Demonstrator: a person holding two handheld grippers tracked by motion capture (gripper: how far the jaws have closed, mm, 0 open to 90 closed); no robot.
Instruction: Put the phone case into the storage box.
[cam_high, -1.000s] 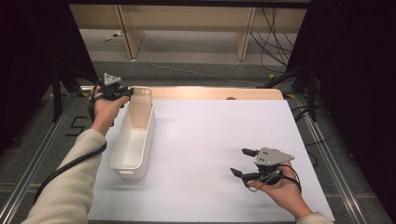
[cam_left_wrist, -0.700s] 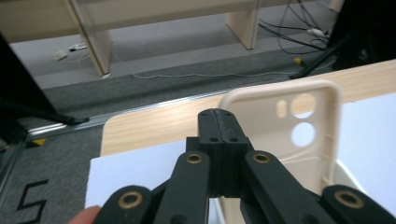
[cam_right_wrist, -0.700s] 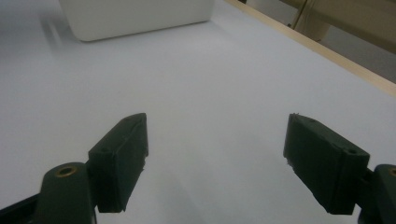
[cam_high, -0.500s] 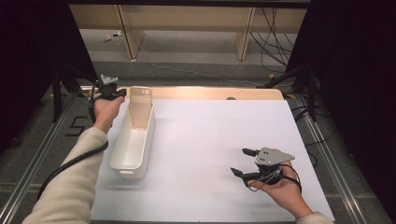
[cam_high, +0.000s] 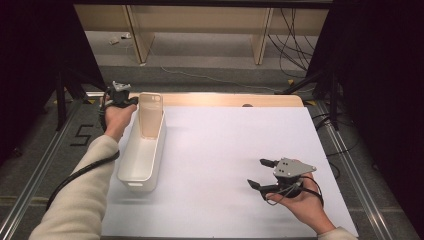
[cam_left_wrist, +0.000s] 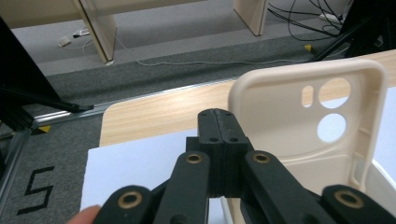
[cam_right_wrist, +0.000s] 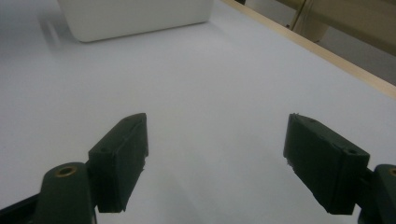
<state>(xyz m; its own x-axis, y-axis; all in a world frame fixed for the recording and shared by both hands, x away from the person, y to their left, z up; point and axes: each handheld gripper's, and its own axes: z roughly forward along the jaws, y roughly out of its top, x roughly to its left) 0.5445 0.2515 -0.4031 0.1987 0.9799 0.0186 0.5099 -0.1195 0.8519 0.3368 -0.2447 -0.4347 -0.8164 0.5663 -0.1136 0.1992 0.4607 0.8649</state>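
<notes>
A beige phone case (cam_high: 150, 115) stands upright in the white bin (cam_high: 136, 172).

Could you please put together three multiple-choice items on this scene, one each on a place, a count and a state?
1. Where does the phone case stand?
A. upright at the far end of the white bin
B. flat on the table
C. beside the right gripper

2. How many round holes does the case show?
A. one
B. two
C. four

3. How are the right gripper's jaws?
A. shut
B. shut on the case
C. open

Answers: 1 A, the high view shows it upright in the bin; 2 B, the left gripper view shows two round holes beside a small slot; 3 C, a wide gap shows between them.
</notes>
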